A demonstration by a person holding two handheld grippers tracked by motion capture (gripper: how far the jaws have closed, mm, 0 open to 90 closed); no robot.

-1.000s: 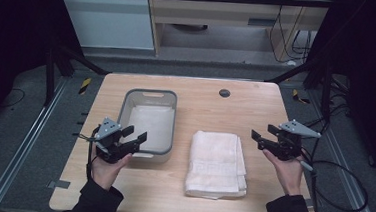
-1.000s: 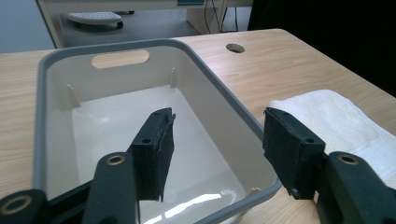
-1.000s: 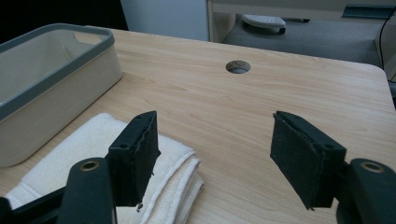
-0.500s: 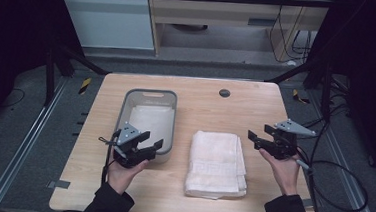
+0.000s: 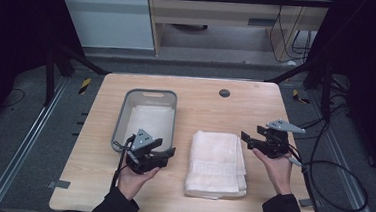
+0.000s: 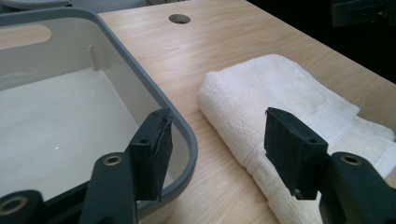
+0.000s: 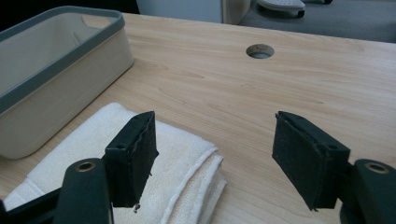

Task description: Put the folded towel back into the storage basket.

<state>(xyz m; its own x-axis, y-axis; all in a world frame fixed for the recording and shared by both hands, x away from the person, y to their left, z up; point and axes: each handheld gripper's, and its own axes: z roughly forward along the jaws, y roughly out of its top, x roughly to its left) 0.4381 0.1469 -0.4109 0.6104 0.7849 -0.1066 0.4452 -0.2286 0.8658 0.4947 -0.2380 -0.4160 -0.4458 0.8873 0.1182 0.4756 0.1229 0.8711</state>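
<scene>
High view: a folded cream terry towel [image 5: 217, 163] is lying on the light wooden desk [image 5: 206, 105], toward the near edge and slightly right of centre. A rectangular basin of pale plastic with a grey rim [image 5: 149, 94] is standing to its left, apart from it, and a round cable hole [image 5: 224, 93] is sitting near the far edge.

The left gripper [image 5: 165, 152] is hovering over the near right corner of the basin, pointing toward the towel. The right gripper [image 5: 246, 137] is hanging just off the towel's far right corner. A person's hand is carrying each gripper, and a grey three-cornered plate is topping each.

Left gripper view: the left gripper [image 6: 215, 135] is standing wide open with nothing between its black pads. One pad is hanging over the basin's rim [image 6: 182, 128]; the other is hanging over the towel's [image 6: 280, 88] folded edge, without touching it. This view is resolving the towel's woven band, which the high view is rendering only faintly.

Right gripper view: the right gripper [image 7: 215, 154] is likewise gaping wide and gripping nothing. Its left pad is standing above the towel's [image 7: 182, 154] stacked, stitched layers, and bare desk is lying under its right pad. The basin's outer wall [image 7: 70, 74] is showing here.
</scene>
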